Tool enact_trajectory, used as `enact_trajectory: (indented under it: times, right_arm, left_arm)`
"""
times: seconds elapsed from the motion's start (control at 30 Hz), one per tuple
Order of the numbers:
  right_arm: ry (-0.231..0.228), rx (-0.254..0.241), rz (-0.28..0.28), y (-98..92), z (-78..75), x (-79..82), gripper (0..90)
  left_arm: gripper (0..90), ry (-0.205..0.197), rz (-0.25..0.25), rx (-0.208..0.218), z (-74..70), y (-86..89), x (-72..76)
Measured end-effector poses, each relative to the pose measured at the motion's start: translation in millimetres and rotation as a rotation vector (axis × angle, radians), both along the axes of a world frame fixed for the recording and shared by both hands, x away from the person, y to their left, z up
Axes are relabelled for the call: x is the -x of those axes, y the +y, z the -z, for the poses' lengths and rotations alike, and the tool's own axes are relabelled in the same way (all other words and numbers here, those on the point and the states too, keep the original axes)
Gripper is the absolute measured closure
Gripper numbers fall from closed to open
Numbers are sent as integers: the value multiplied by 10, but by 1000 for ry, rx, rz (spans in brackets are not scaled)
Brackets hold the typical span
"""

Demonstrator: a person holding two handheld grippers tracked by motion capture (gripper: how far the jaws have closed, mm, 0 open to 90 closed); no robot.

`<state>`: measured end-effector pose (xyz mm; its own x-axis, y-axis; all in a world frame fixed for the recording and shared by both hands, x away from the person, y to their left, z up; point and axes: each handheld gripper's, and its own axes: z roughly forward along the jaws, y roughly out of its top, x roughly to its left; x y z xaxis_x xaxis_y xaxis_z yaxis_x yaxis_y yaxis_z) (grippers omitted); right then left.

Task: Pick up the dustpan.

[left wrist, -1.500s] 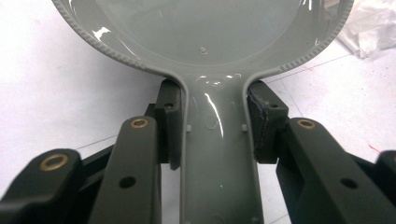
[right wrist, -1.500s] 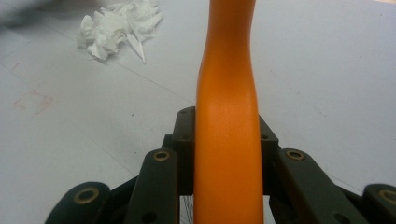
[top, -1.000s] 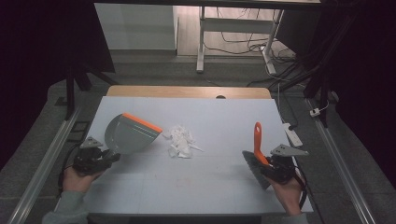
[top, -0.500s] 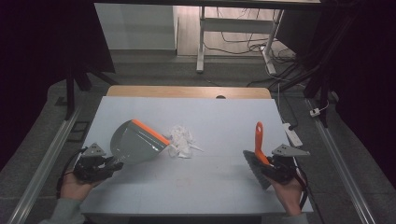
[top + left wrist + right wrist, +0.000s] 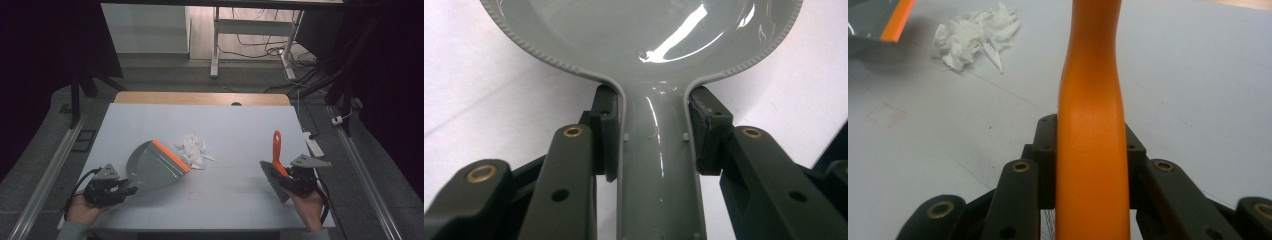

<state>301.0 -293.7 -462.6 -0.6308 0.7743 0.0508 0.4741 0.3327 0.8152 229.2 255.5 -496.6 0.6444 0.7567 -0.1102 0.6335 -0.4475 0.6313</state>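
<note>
left gripper [image 5: 131,189] jaws clamp the dustpan [image 5: 155,166] handle; right gripper [image 5: 283,181] jaws clamp the brush [image 5: 276,156] handle.

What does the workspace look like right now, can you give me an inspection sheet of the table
Surface: pale table, wooden strip along its far edge.
Job's things: grey dustpan with an orange lip beside the pile of white paper scraps; brush with an orange handle, held upright.
Clutter: nothing seen.
Grippers: left gripper shut on the dustpan's handle; right gripper shut on the brush handle.
Cables: one trails from each gripper; more lie on the floor beyond the table.
Surroundings: metal frame legs, power strip, dark curtains at both sides.
</note>
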Motion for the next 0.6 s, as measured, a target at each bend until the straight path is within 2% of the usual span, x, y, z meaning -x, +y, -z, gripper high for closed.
enact_trajectory:
  times: [0.27, 0.43, 0.53, 0.6]
  right_arm:
    - [-2, 4, -4, 12, 5, -4, 712]
    - [0, 1, -5, 17, 11, -5, 711]
    - [14, -59, -21, 11, -4, -6, 712]
    - [13, -68, -22, 16, -18, -3, 712]
  left_arm:
    - [615, 23, 32, -30, 85, -76, 17]
    - [614, 24, 56, -29, 103, -108, 16]
    - [614, 30, 62, -41, 119, -130, 8]
    - [614, 30, 59, -41, 128, -131, 6]
